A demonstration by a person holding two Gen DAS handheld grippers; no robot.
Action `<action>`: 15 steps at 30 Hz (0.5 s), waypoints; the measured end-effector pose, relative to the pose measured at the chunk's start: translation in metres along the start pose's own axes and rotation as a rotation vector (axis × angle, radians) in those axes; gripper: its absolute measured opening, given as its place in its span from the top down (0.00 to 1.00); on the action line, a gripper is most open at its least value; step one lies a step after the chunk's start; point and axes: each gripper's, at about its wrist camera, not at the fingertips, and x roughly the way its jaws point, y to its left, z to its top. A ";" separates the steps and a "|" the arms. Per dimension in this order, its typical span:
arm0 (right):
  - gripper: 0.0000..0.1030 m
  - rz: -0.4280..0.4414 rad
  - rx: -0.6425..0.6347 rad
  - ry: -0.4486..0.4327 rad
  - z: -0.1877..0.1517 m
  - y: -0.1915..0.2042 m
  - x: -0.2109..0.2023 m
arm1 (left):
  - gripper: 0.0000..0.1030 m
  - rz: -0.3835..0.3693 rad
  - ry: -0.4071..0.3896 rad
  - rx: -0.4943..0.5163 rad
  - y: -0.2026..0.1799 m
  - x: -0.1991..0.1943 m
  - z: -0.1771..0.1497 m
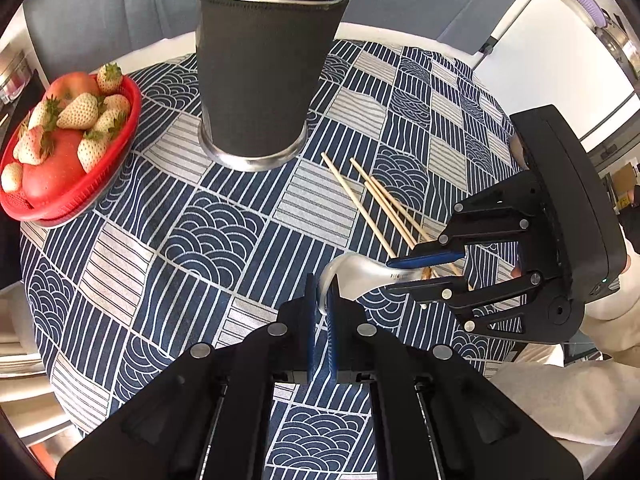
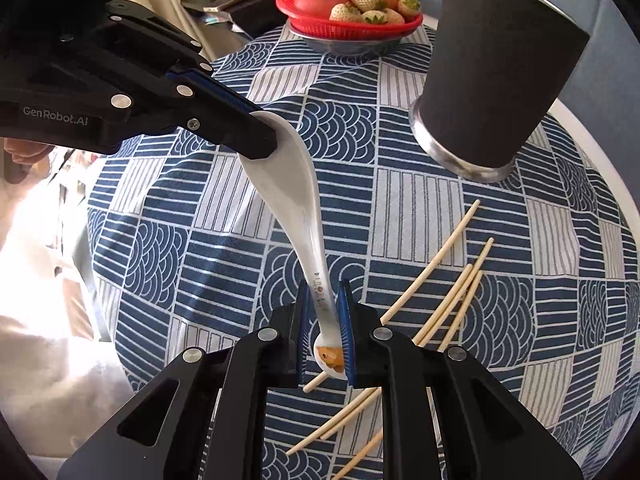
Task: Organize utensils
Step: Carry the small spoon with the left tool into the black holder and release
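A white ceramic spoon (image 1: 360, 274) hangs above the patterned tablecloth between both grippers. My left gripper (image 1: 322, 296) is shut on the rim of the spoon's bowl; in the right wrist view it (image 2: 264, 136) reaches in from the upper left. My right gripper (image 2: 324, 308) is shut on the spoon (image 2: 296, 200) near the orange-decorated end of its handle, with both blue pads against it. In the left wrist view the right gripper (image 1: 404, 270) comes in from the right. Several wooden chopsticks (image 2: 440, 288) lie loose on the cloth under it. A black-sleeved metal utensil holder (image 1: 264, 80) stands upright behind, empty as far as I see.
A red basket (image 1: 92, 184) of strawberries and tomatoes sits at the table's left edge in the left wrist view. The round table's white rim (image 2: 592, 148) shows past the holder (image 2: 492, 72). A person's pale sleeve (image 1: 560, 400) is at the lower right.
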 end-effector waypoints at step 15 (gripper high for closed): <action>0.87 -0.120 -0.031 -0.189 0.036 -0.017 -0.062 | 0.94 0.117 -0.148 0.062 -0.026 -0.067 0.045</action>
